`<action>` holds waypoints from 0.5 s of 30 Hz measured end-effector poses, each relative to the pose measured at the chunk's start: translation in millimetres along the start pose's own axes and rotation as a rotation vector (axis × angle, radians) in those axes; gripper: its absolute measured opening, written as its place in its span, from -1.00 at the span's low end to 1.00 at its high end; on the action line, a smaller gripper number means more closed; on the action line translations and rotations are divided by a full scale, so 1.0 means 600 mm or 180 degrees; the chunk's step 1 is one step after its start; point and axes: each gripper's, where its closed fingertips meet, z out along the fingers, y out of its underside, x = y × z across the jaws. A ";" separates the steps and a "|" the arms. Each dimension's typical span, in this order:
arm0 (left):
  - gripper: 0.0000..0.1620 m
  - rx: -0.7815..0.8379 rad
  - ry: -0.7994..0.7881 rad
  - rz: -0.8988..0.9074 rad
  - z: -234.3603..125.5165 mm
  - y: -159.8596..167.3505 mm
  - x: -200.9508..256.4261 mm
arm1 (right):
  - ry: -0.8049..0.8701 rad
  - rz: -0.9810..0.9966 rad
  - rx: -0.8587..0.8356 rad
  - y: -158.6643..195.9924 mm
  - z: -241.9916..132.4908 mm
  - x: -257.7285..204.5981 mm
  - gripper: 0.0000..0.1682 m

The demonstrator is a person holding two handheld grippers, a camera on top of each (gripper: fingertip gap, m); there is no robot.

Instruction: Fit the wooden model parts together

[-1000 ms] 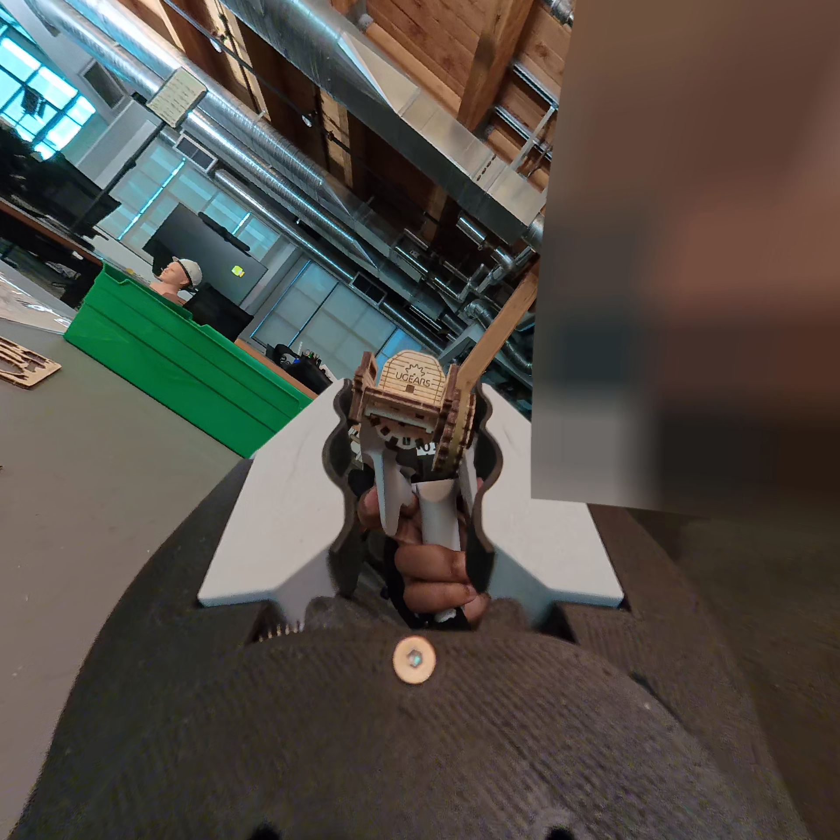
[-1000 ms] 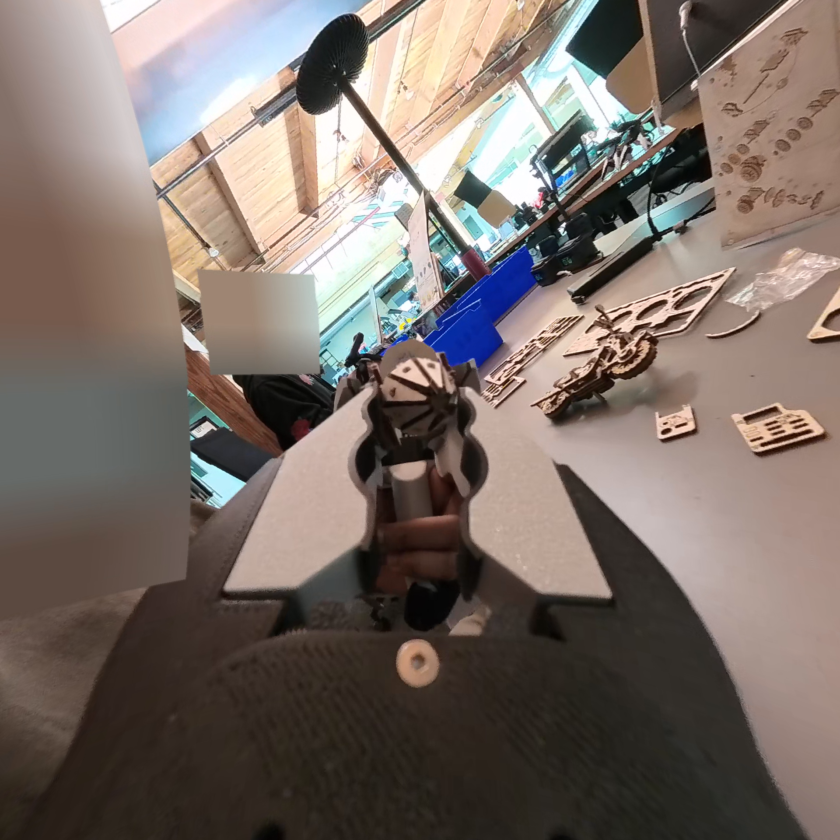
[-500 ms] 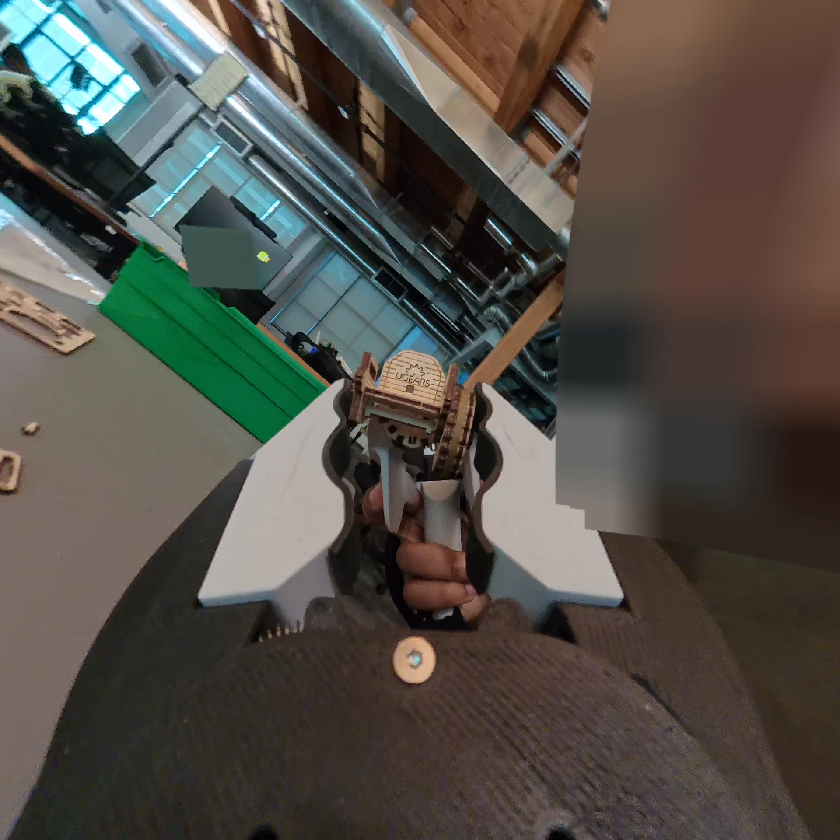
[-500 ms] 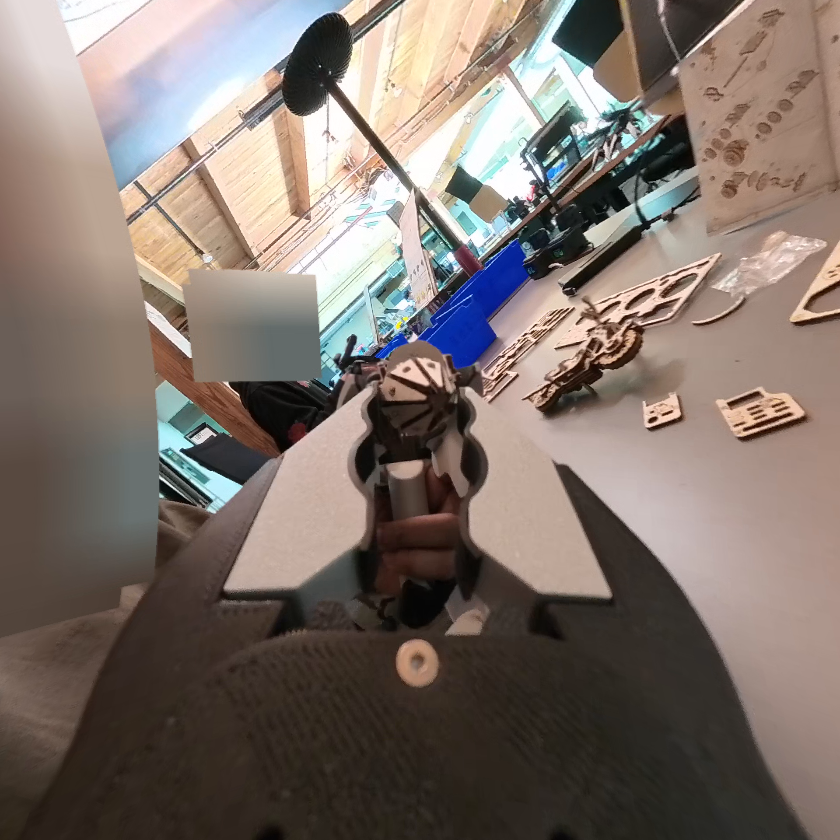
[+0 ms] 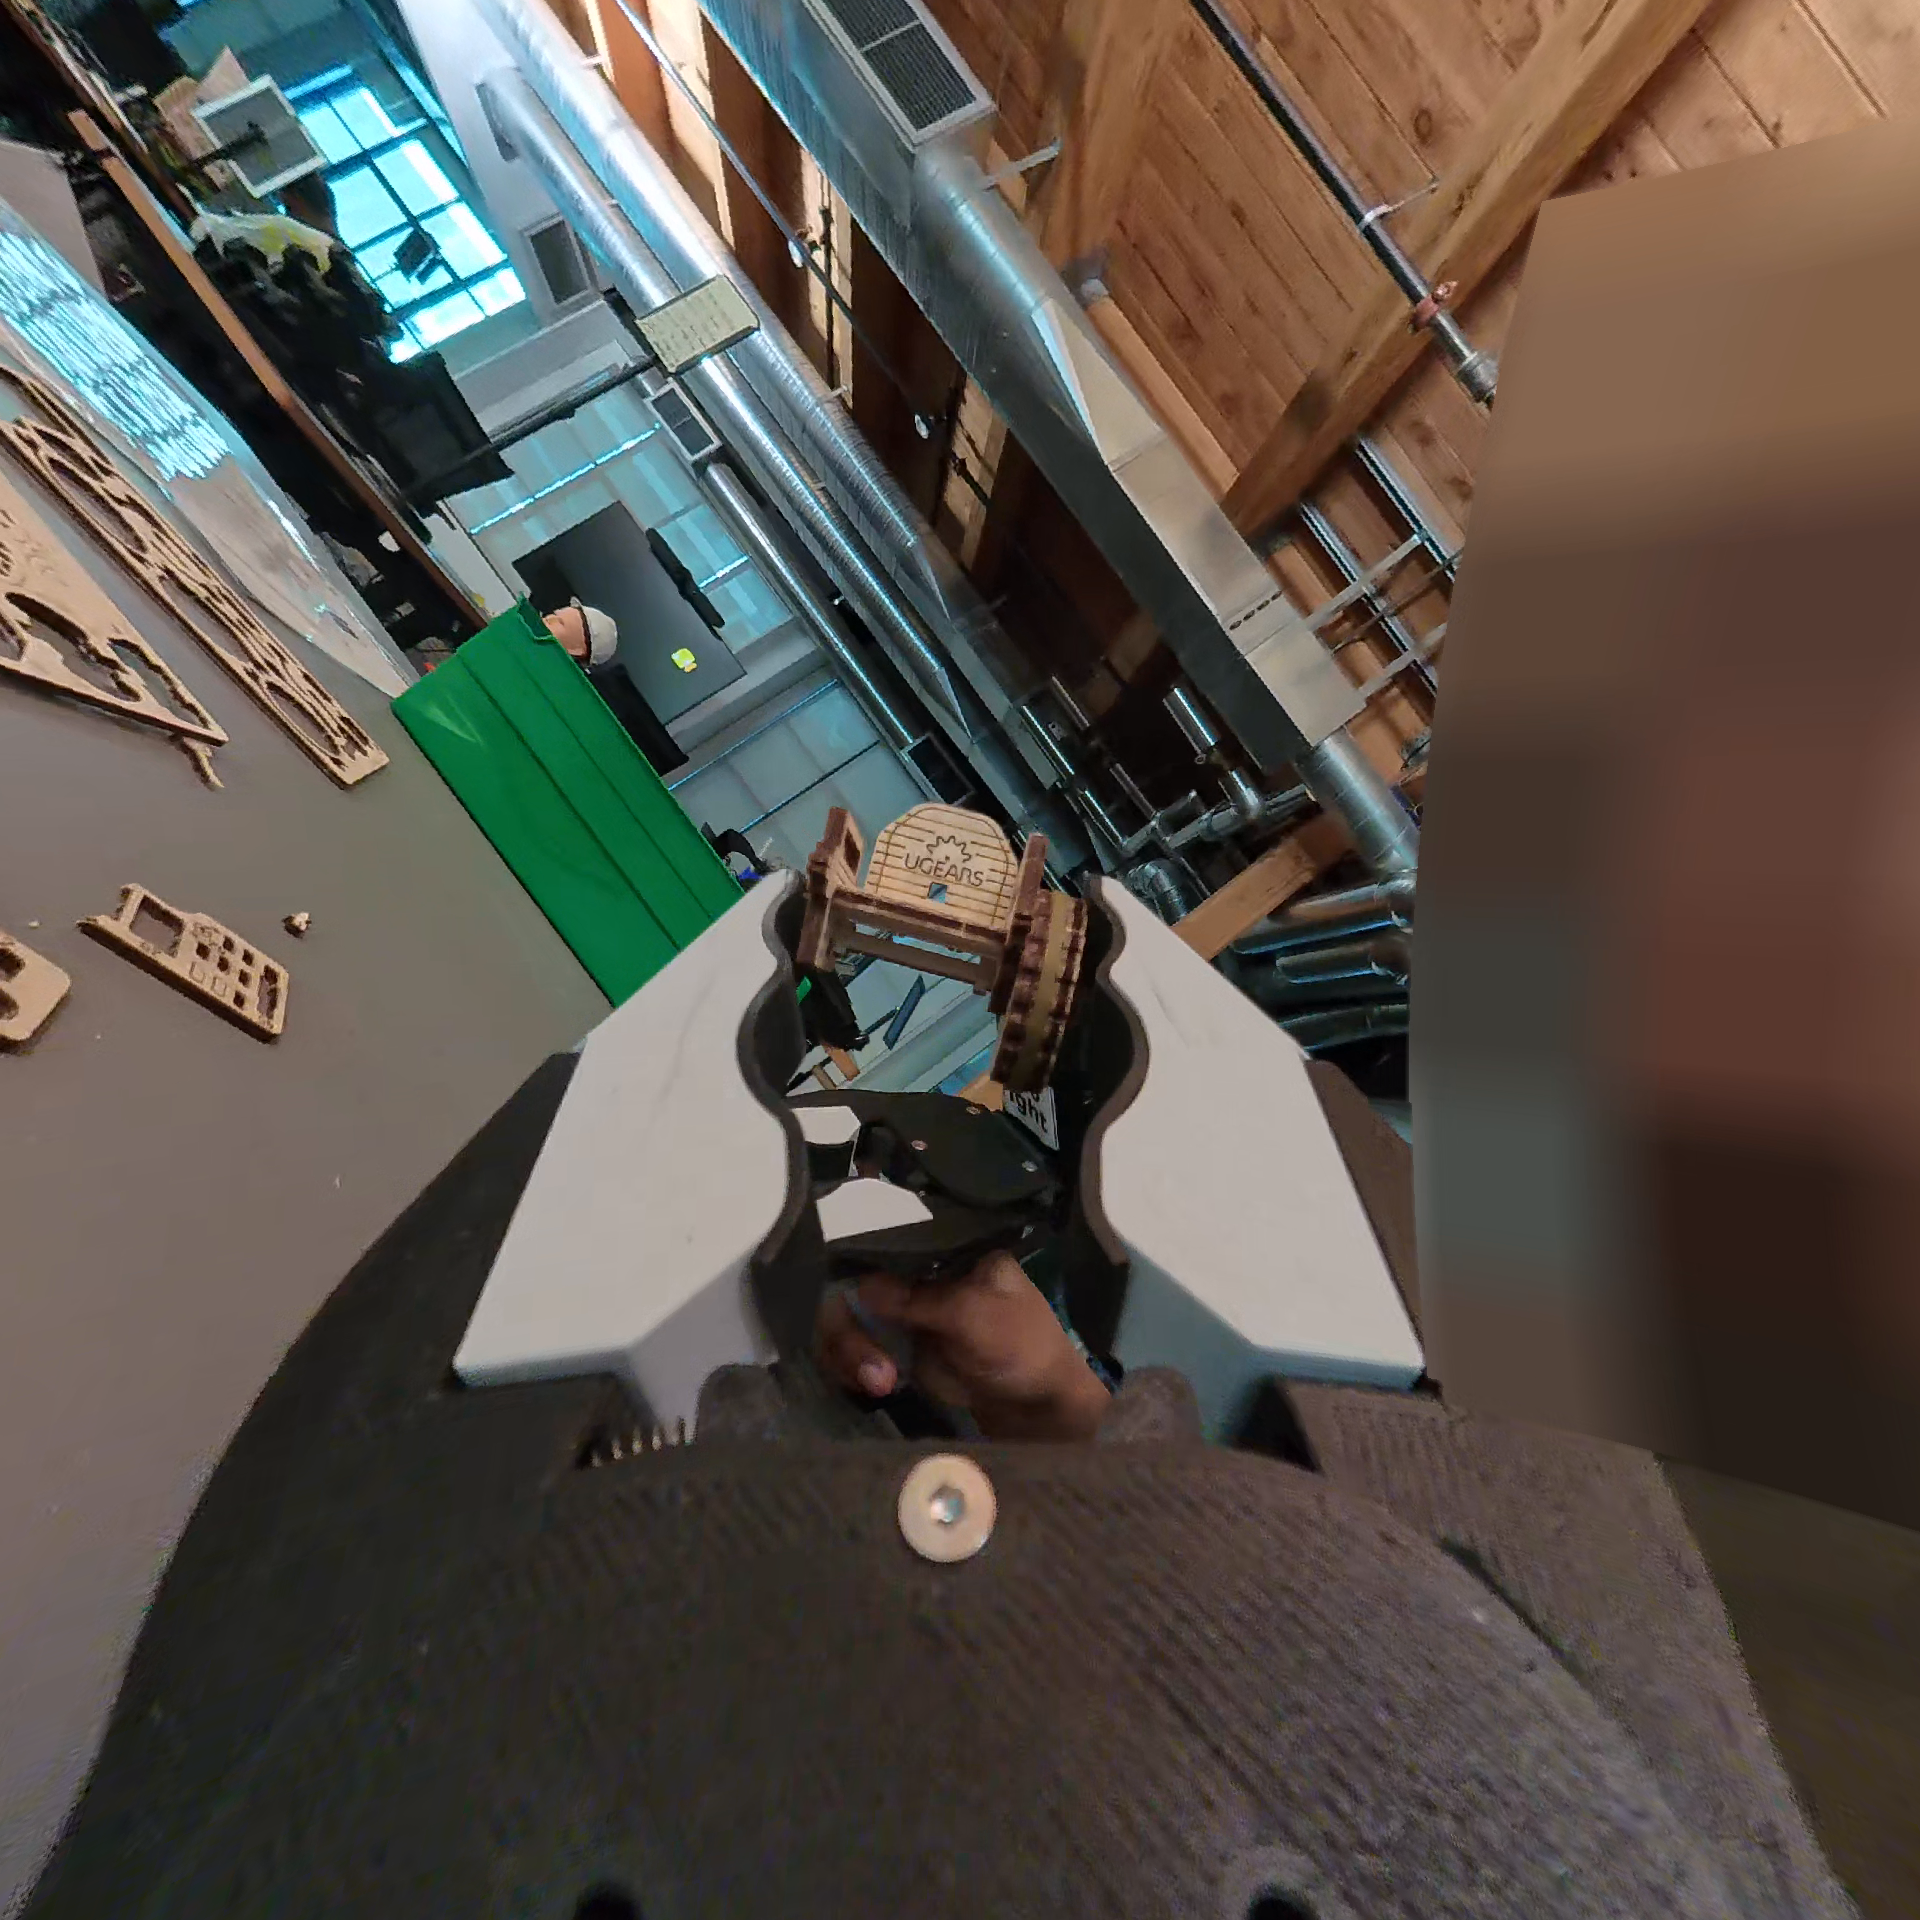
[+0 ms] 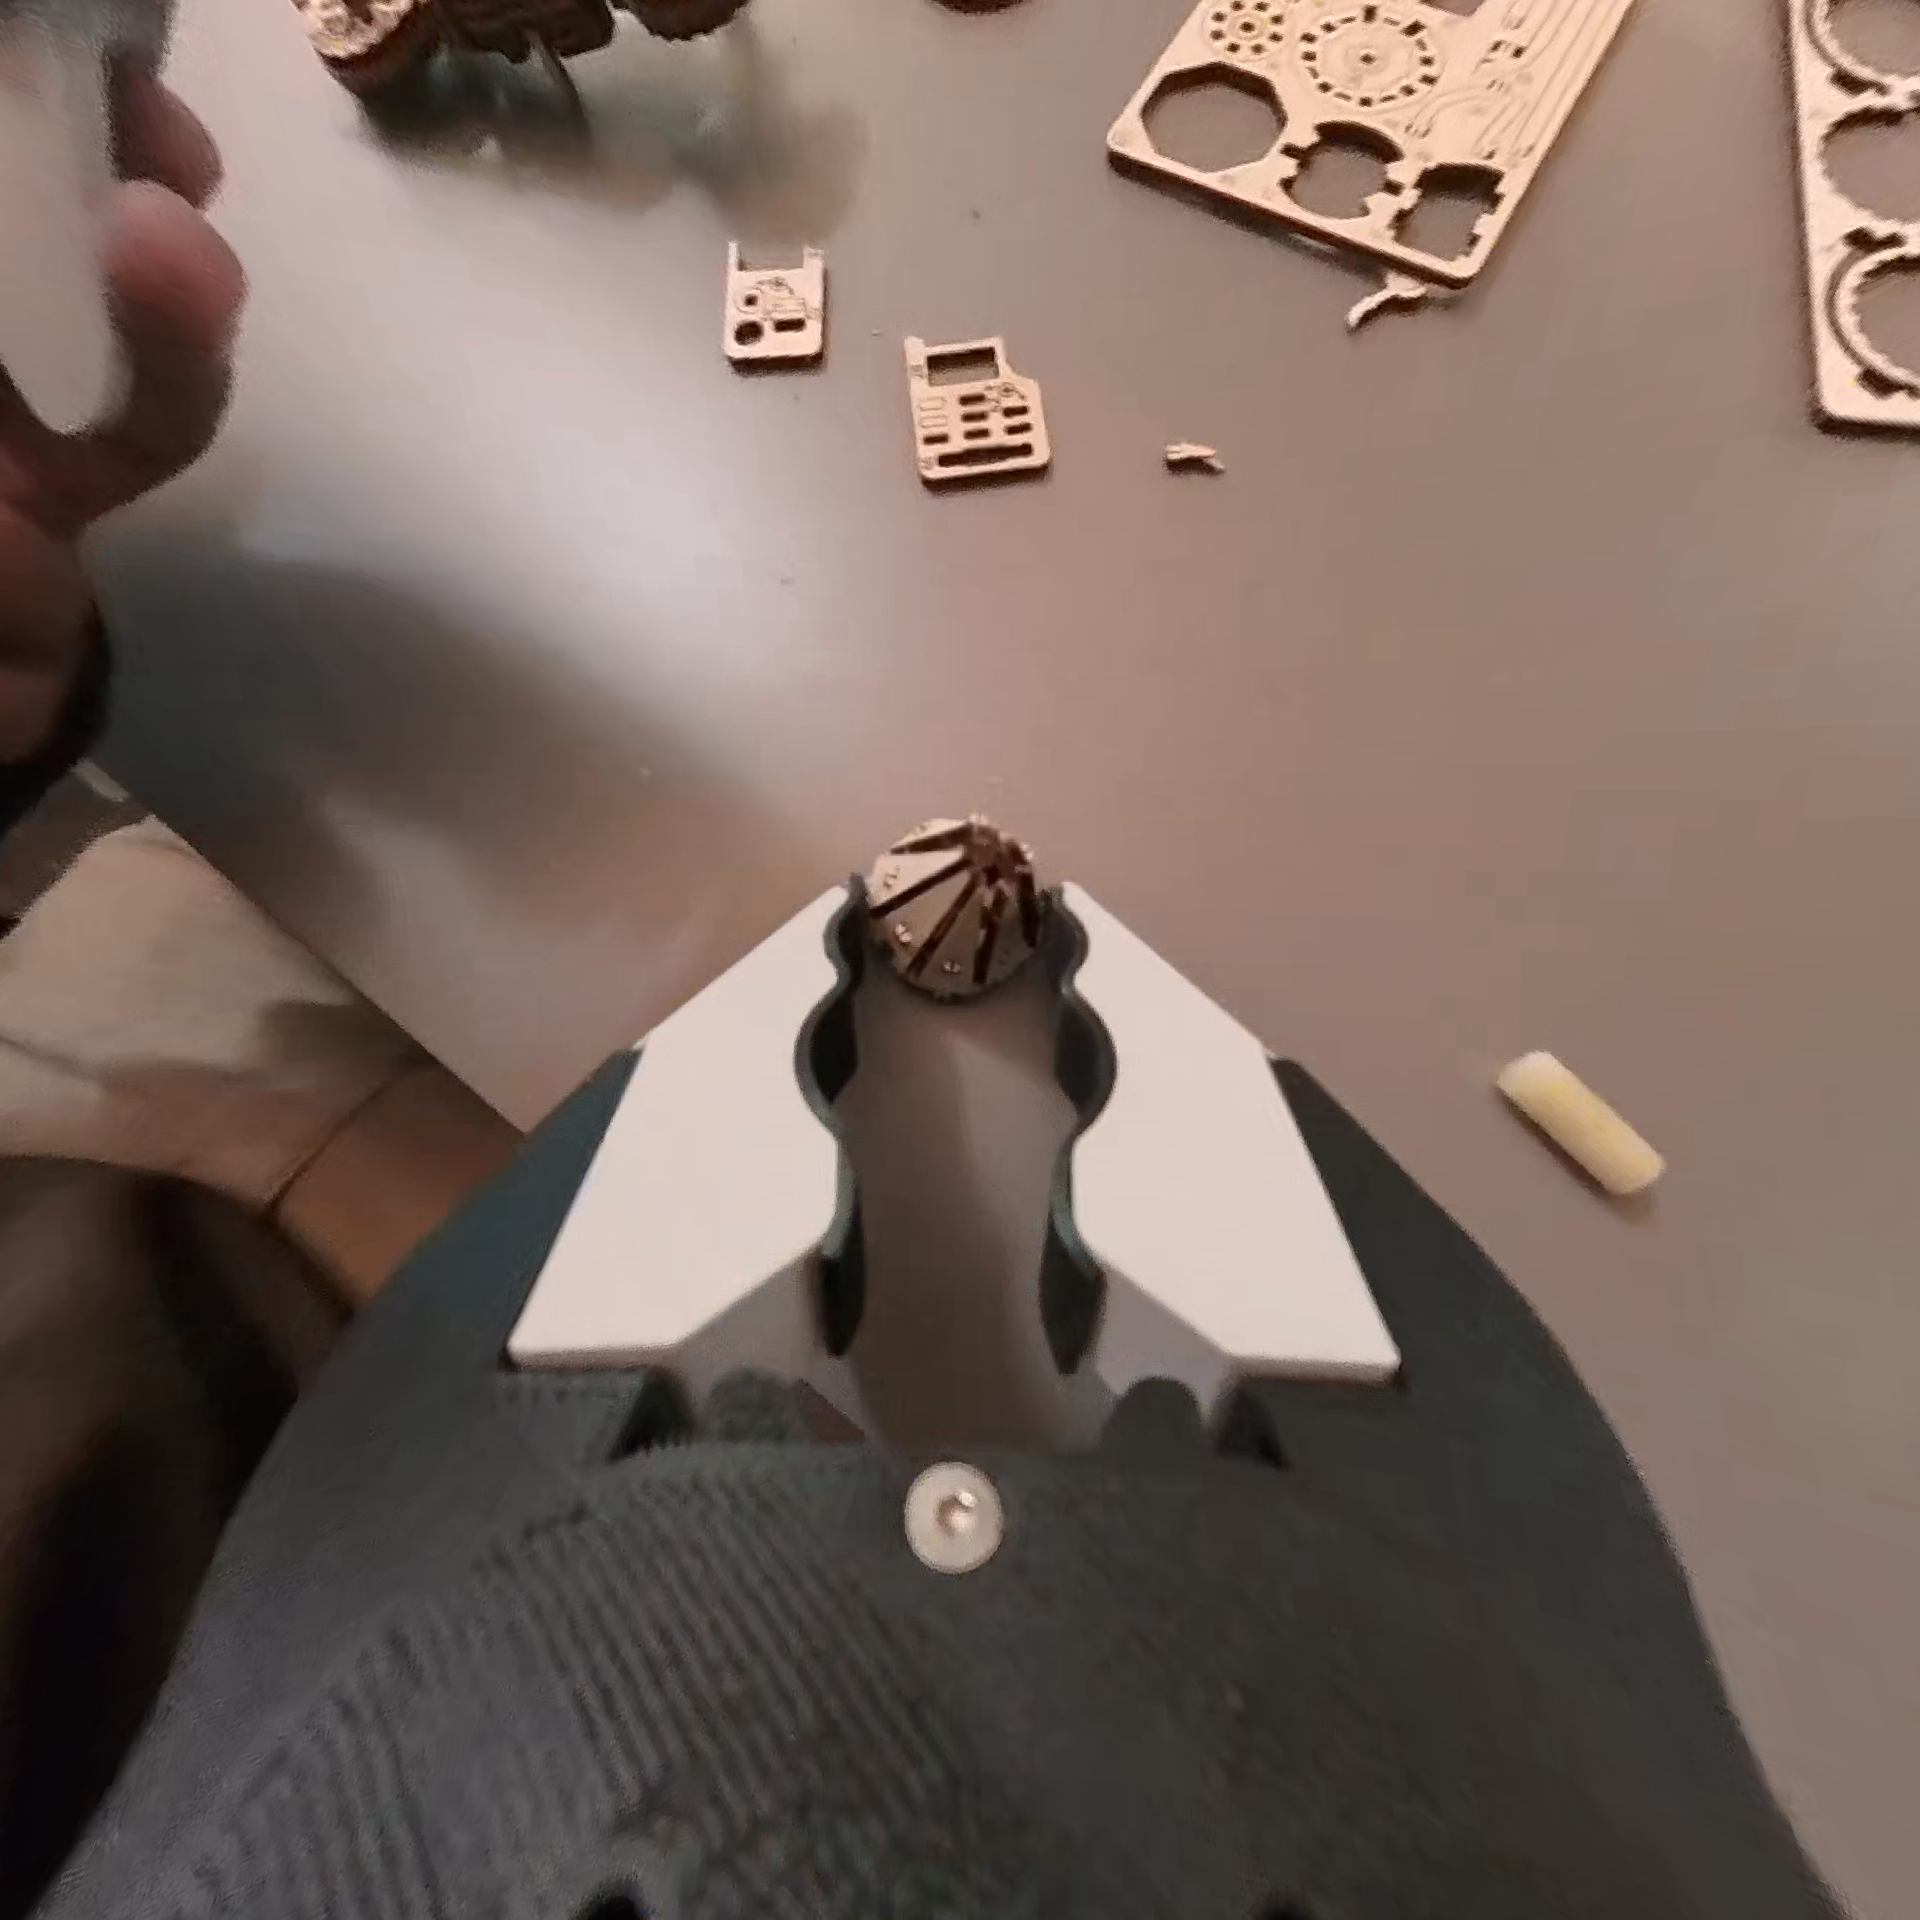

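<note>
My left gripper (image 5: 940,920) is shut on a small wooden frame assembly (image 5: 935,914) with an arched plate and a gear wheel at its right side, held up in the air and tilted toward the ceiling. Below it the other gripper's black body and a hand (image 5: 966,1340) show between my fingers. My right gripper (image 6: 956,914) is shut on a small ribbed wooden cone part (image 6: 951,909), held just above the grey table (image 6: 1351,727) and pointing down at it. The two wooden parts are apart.
Small cut wooden pieces (image 6: 975,410) and punched-out sheets (image 6: 1351,135) lie on the table ahead. A pale yellow stick (image 6: 1579,1138) lies at the right. A blurred hand (image 6: 94,343) is at the left. A green bin (image 5: 561,800) stands behind wooden sheets (image 5: 156,644).
The right gripper has pulled away from the left one and swung down to face the table, still holding the cone part. The left gripper has rotated left with its frame assembly.
</note>
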 end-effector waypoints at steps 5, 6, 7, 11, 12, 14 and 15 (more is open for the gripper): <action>-0.38 -0.0006 0.0011 -0.0051 -0.001 -0.002 -0.002 | -0.0302 -0.0065 0.0157 -0.011 -0.007 -0.015 -0.36; -0.38 -0.0006 0.0012 -0.0065 -0.001 -0.002 -0.002 | -0.0403 -0.0117 0.0220 -0.018 -0.013 -0.019 -0.30; -0.38 -0.0005 0.0014 -0.0077 -0.001 -0.002 -0.003 | -0.0474 -0.0218 0.0283 -0.023 -0.020 -0.020 -0.28; -0.38 -0.0012 0.0030 -0.0124 -0.001 -0.001 -0.004 | -0.0634 -0.0913 0.0414 -0.021 -0.044 -0.002 -0.40; -0.38 -0.0020 0.0032 -0.0136 0.000 0.000 -0.004 | -0.0665 -0.0949 0.0431 -0.021 -0.045 0.005 -0.42; -0.38 -0.0041 0.0041 -0.0165 0.001 0.004 -0.004 | -0.0819 -0.0795 0.0458 -0.025 -0.045 0.009 -0.42; -0.38 -0.0054 0.0045 -0.0178 0.001 0.006 -0.003 | -0.0933 -0.0695 0.0488 -0.028 -0.047 0.003 -0.43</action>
